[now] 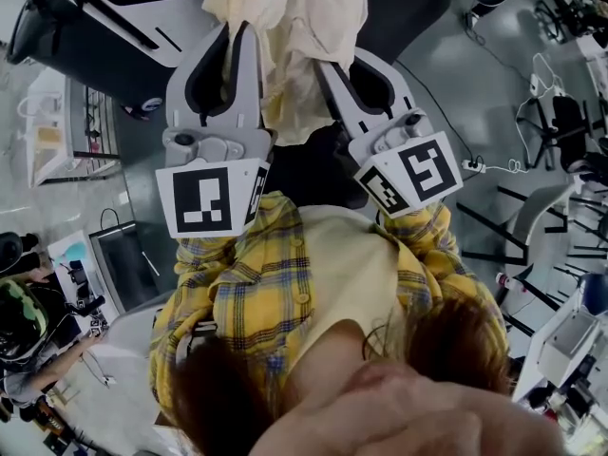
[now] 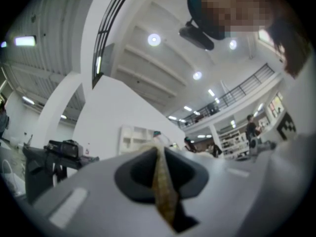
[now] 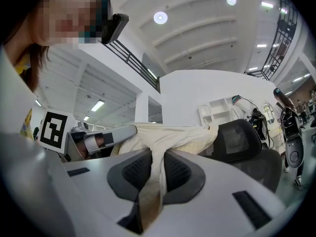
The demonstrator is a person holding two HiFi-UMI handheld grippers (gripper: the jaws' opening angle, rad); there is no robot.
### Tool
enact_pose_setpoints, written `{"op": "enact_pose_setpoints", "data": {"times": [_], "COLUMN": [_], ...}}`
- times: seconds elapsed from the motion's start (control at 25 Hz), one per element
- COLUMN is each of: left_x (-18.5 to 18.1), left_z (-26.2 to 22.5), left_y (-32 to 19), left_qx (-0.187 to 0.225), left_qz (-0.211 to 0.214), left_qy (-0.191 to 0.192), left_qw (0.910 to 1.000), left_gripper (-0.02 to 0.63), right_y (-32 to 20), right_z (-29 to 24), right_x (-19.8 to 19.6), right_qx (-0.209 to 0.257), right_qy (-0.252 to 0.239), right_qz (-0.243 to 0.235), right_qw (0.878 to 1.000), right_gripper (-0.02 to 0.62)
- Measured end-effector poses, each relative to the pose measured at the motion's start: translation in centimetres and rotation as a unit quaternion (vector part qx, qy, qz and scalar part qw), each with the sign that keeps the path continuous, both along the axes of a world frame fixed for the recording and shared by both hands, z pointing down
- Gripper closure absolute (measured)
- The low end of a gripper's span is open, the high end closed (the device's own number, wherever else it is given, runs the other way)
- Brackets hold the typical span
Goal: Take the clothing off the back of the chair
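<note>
A cream-coloured garment [image 1: 290, 36] hangs between both grippers, lifted in front of me. My left gripper [image 1: 245, 36] is shut on one part of the cloth; in the left gripper view a thin fold of the garment [image 2: 163, 186] is pinched between the pads. My right gripper [image 1: 328, 72] is shut on another part, and the garment [image 3: 163, 142] spreads from its jaws toward the left gripper [image 3: 106, 137]. The black mesh chair [image 3: 242, 142] stands just behind the cloth; its back shows bare at the right. In the head view the chair [image 1: 408, 8] is mostly hidden.
A dark desk [image 1: 104, 27] with equipment lies at upper left. Office chairs [image 1: 560, 131] and a cable with a power strip [image 1: 475, 166] are on the grey floor at right. White shelving [image 3: 217, 112] stands far behind. My yellow plaid shirt [image 1: 256, 293] fills the lower middle.
</note>
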State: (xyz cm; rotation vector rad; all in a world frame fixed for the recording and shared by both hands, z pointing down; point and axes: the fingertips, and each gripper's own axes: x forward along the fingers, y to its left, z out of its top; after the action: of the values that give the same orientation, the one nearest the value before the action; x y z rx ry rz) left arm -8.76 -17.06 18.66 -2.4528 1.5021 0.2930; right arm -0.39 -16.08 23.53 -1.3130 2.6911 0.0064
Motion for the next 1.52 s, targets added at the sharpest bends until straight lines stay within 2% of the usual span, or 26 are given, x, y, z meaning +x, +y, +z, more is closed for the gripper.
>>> {"op": "enact_pose_setpoints", "data": {"times": [0.64, 0.88, 1.32, 1.52], "left_x": [-0.6, -1.6, -3.1, -3.7], "left_z": [-1.3, -2.6, -5.2, -4.6], "left_y": [3.1, 4.6, 5.8, 5.3], "left_qx": [0.014, 0.039, 0.076, 0.063], "left_qz": [-0.012, -0.021, -0.042, -0.056], "left_qy": [-0.002, -0.006, -0.012, -0.016], "left_qw": [0.9998, 0.9990, 0.9962, 0.9963], "left_gripper": [0.572, 0.572, 0.572, 0.572], "right_y": [1.2, 2.0, 2.5, 1.6], "right_z": [-1.4, -2.9, -7.7, -7.7], "right_x": [-0.8, -0.9, -1.0, -1.0], "right_qx": [0.015, 0.036, 0.105, 0.095], "right_qy": [-0.011, -0.016, -0.010, -0.016], "right_qz": [-0.030, -0.040, -0.042, -0.040], "right_qw": [0.999, 0.998, 0.993, 0.995], "right_gripper": [0.538, 0.538, 0.538, 0.538]}}
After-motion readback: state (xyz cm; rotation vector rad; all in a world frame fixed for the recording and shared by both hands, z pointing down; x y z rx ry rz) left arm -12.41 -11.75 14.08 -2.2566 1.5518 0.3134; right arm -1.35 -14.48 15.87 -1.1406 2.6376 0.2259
